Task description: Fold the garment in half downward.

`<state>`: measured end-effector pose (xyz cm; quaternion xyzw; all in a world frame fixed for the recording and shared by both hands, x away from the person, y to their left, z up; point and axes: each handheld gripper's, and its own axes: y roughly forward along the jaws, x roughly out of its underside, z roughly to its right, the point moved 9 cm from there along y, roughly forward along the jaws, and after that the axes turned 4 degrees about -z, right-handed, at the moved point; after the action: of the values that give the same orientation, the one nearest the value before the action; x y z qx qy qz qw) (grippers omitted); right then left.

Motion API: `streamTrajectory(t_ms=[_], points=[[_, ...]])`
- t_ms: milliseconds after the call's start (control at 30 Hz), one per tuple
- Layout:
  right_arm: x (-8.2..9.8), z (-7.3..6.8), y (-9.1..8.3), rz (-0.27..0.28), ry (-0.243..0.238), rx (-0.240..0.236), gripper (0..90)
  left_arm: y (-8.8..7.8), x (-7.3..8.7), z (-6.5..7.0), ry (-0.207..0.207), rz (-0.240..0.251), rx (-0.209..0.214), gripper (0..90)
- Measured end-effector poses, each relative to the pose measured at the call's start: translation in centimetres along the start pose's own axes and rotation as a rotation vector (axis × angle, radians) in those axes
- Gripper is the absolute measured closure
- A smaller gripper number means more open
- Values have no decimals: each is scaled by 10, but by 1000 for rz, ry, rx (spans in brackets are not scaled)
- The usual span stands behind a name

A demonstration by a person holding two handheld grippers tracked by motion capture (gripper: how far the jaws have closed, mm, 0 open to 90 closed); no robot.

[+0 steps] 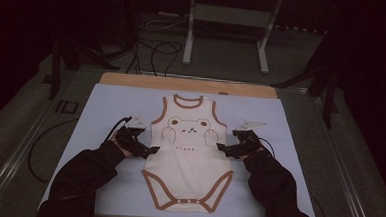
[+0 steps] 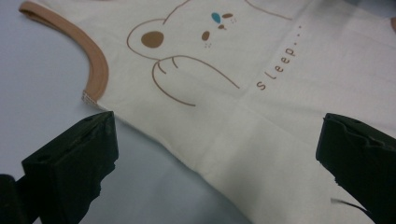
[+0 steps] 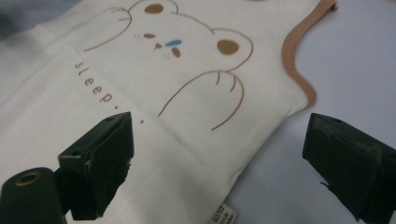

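We see a cream cotton sleeveless baby bodysuit (image 1: 188,156) with brown trim and a bear print lying flat, face up, in the middle of a pale blue mat (image 1: 101,108) on the desk, neck away from us, presumably spread for folding. The left gripper (image 1: 146,150) sits at the bodysuit's left side seam, the right gripper (image 1: 225,149) at its right seam. Both sets of fingers gape wide, holding nothing, each straddling the garment's edge as if ready to pinch.

The high view is dim and murky beyond the pale blue tabletop (image 1: 106,109), while both gripper views are brighter, evenly lit, softly blurred near the black tongs.
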<state>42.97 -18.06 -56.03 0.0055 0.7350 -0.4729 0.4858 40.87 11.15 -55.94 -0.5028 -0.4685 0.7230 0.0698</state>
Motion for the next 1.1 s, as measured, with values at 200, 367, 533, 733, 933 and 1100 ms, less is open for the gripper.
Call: streamTrajectory(t_ms=[200, 367, 533, 733, 933, 1100], points=[[7, -1, 8, -43, 7, 12, 90, 9, 7, -1, 5, -67, -27, 0], [11, -1, 13, -77, -6, 33, 142, 14, 9, -2, 40, -93, -68, 36], [14, 0, 16, -104, -7, 42, 227, 17, 9, -2, 51, -97, -78, 166], [17, 0, 19, -141, -14, 57, 339, 20, 10, -7, 22, -110, -110, 314], [18, -2, 18, -156, -37, 61, 502, 23, 11, -5, -4, -124, -56, 478], [17, -5, 18, -169, -56, 50, 589, 24, 10, -2, -7, -135, -38, 560]])
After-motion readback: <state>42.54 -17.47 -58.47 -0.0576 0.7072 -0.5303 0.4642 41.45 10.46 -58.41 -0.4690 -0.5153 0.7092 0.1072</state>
